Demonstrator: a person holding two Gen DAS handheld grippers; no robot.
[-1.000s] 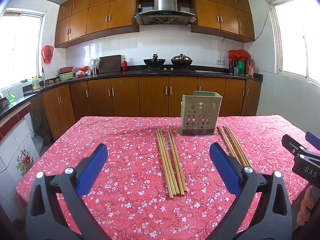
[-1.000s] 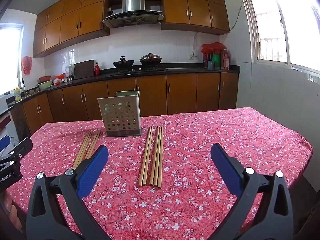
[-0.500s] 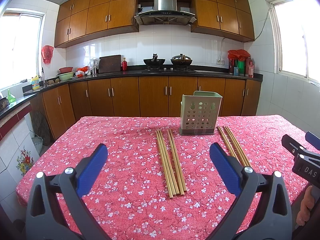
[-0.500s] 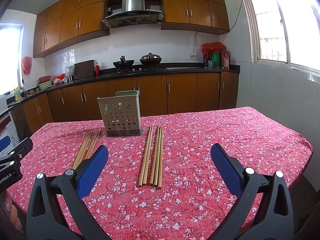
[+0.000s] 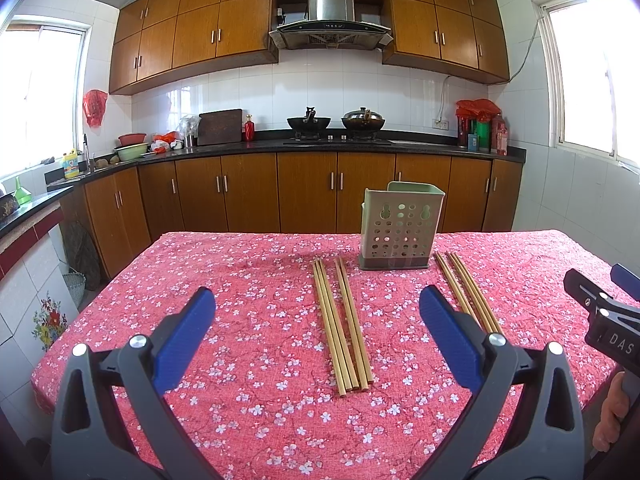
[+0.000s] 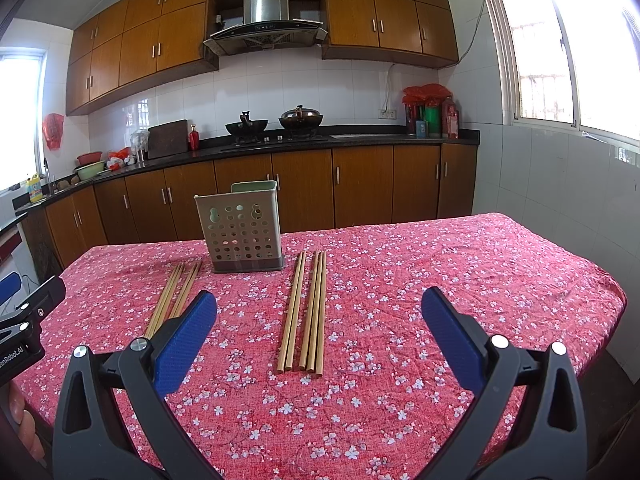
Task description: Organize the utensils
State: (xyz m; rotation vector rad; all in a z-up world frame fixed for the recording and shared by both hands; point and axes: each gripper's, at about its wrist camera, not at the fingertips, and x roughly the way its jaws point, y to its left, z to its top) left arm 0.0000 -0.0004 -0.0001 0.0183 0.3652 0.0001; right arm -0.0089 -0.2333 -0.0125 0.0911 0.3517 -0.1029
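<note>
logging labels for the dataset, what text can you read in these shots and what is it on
"DAS", cut off by the frame edge: on the right hand-held gripper, seen in the left wrist view.
"enRobot.AI", its start cut off: on the left hand-held gripper, seen in the right wrist view.
Yellow bottle label by the sink: too small to read.
Range hood panel markings: too small to read.
Red bottles on the counter: blurred.

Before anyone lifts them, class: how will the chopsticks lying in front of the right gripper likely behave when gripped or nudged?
The chopsticks look like thin, straight wooden sticks, so probably stiff and light. They lie loose side by side on the tablecloth, so a nudge may roll or scatter them. Being so slim, they could slip or pivot between wide pads.
</note>
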